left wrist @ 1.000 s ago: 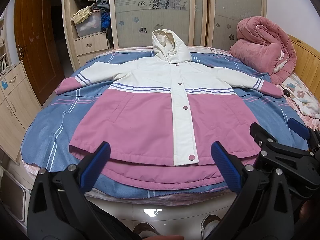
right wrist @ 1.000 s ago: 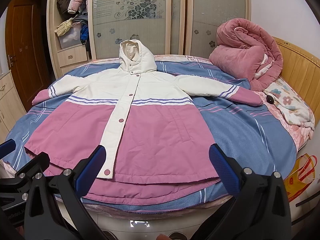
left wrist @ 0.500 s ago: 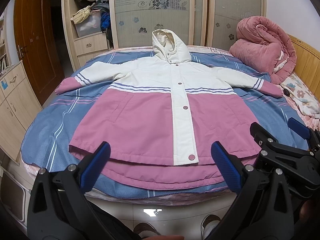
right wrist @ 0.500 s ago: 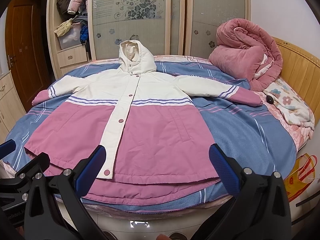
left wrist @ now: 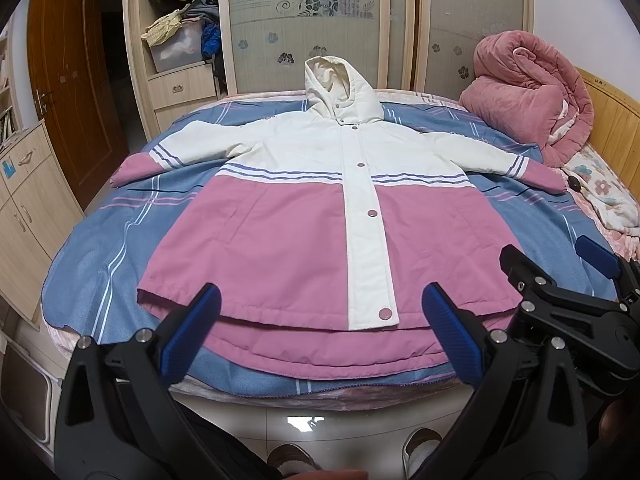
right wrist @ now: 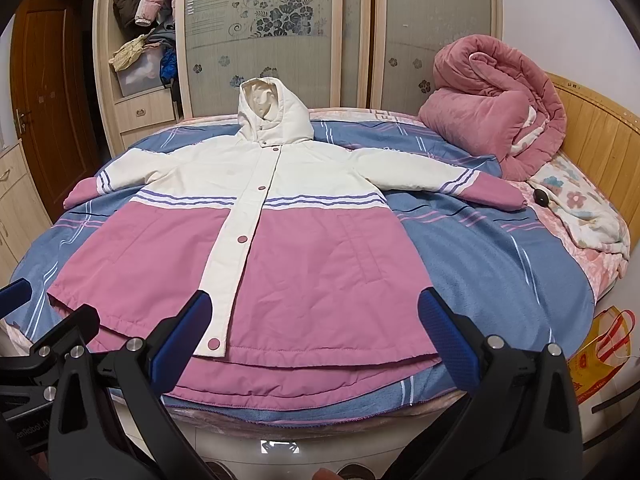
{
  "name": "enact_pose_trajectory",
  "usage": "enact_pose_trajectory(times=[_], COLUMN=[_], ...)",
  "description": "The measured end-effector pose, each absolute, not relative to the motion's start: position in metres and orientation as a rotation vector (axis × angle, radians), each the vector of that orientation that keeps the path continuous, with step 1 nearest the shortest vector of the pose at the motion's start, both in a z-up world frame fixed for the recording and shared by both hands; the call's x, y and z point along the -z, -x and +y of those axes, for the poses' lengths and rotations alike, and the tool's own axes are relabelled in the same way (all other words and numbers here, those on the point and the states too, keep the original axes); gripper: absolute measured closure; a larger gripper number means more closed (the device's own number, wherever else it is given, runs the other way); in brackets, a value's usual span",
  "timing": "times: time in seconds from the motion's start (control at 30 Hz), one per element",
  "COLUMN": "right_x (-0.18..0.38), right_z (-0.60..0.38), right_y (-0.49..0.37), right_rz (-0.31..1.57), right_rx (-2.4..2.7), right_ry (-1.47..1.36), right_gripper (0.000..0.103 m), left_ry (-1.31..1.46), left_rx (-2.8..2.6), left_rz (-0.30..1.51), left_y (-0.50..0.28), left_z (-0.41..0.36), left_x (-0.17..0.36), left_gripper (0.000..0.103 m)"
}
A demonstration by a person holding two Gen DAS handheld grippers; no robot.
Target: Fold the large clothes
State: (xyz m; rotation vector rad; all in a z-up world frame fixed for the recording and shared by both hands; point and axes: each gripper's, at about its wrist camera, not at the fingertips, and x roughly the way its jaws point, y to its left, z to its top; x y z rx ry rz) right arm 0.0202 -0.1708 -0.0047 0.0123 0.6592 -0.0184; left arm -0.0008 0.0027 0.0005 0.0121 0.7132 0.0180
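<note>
A hooded jacket, cream above and pink below, lies face up and buttoned on the blue striped bedspread. Its sleeves spread out to both sides and its hood points to the far wardrobe. My left gripper hovers open just short of the hem, left of the button placket. My right gripper is open too, above the hem's right half. Neither touches the cloth. The right gripper's frame shows at the right edge of the left wrist view.
A rolled pink quilt sits at the bed's far right by a wooden headboard. A floral sheet lies beside it. A wardrobe stands behind, a cabinet at left. A yellow bag hangs low right. A person's feet stand below.
</note>
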Motion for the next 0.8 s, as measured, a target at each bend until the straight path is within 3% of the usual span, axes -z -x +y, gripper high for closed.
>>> enact_pose_trajectory(times=[0.8], right_x=[0.013], right_z=[-0.168], right_y=[-0.031], right_rz=[0.679], right_rx=[0.014], right_ry=[-0.007], right_gripper=[0.001], left_ry=[-0.016], left_rx=[-0.018], left_rz=[0.733], left_y=[-0.009], left_z=[0.001], left_x=[0.006], left_gripper=[0.002])
